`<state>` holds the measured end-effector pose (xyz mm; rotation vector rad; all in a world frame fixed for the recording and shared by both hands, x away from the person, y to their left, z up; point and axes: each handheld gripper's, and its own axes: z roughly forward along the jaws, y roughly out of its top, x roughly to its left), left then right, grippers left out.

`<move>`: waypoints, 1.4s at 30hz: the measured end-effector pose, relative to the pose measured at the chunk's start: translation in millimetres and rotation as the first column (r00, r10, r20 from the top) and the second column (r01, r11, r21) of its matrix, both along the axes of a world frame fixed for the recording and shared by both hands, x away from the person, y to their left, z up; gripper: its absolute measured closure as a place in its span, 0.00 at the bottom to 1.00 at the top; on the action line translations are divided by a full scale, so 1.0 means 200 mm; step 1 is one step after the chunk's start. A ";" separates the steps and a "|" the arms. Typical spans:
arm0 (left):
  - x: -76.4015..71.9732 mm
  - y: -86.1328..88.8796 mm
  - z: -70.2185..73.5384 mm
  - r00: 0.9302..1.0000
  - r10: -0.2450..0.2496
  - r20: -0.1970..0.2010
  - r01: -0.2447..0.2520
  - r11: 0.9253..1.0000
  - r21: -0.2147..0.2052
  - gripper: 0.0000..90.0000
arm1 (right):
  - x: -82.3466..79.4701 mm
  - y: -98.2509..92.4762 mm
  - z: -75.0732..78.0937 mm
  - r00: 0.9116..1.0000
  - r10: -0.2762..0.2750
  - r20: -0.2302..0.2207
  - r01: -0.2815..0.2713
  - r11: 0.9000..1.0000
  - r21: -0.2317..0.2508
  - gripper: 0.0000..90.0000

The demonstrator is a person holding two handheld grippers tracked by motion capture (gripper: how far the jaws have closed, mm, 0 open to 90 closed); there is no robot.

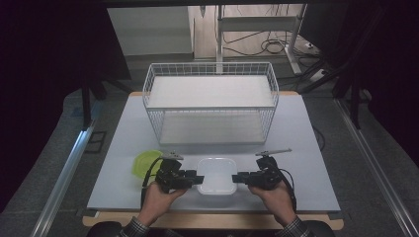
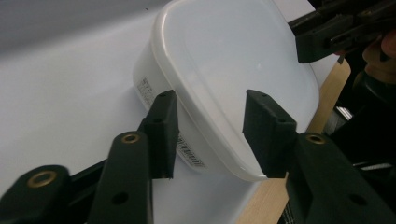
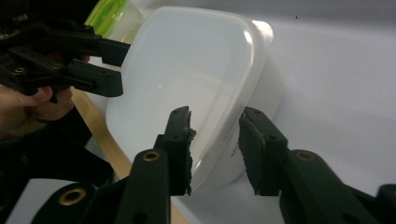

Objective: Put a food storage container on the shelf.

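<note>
Left gripper, at lower centre-left of the high view, points rightward at the white, round-cornered plastic food container with a translucent lid. In the left gripper view I find its jaws straddling the container's near rim, one against the side wall and one over the lid. Whether the pads already press I cannot confirm, so I record them as part-closed around the rim, grip unverified.

Behind that gripper, at the left of the high view, lies a lime-green plastic lid or dish, flat on the pale grey tabletop, just beside the container and not involved.

At lower centre sits the container, upright, lid on, directly between the two grippers. It is nearly square, so I judge no long axis matters. Printed text runs along its side wall, too small for me to read, and no brand is legible.

At upper centre stands a white wire basket rack with a shelf, well apart from the container.

Right gripper, at lower centre-right, points leftward at the opposite rim. Its own view shows the jaws set the same way, one on the lid and one outside the wall, contact likewise unconfirmed. Both hands are equally near. I judge a two-sided lift depends on that opposed, level alignment.
</note>
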<state>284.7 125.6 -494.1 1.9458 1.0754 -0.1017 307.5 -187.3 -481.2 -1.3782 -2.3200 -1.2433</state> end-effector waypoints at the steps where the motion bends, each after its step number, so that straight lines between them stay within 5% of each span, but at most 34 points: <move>1: -0.01 0.00 0.00 1.000 0.012 -0.006 -0.012 1.000 -0.006 0.66 | 0.00 0.00 0.00 1.000 0.000 0.000 0.000 1.000 0.000 0.75; 9: -0.04 0.02 0.03 0.997 0.075 0.014 -0.074 0.997 -0.027 0.79 | -0.02 0.00 0.02 0.998 -0.035 0.046 0.035 0.999 0.018 0.85; 12: -0.05 0.03 0.03 0.994 0.102 0.023 -0.101 0.994 -0.042 0.86 | -0.04 0.00 0.03 0.995 -0.040 0.095 0.039 0.999 0.009 0.88; 19: -0.05 0.03 0.02 0.990 0.130 0.049 -0.129 0.991 -0.026 0.87 | -0.07 0.04 0.05 0.978 -0.034 0.205 0.043 0.998 -0.039 0.88; 35: 0.00 0.06 0.20 0.977 0.150 0.153 -0.146 0.989 -0.039 0.87 | -0.02 0.06 0.20 0.951 -0.045 0.305 0.043 0.999 0.014 0.88; 42: 0.03 0.07 0.32 0.962 0.166 0.218 -0.160 0.986 -0.045 0.87 | 0.01 0.08 0.31 0.932 -0.049 0.360 0.041 0.999 0.029 0.88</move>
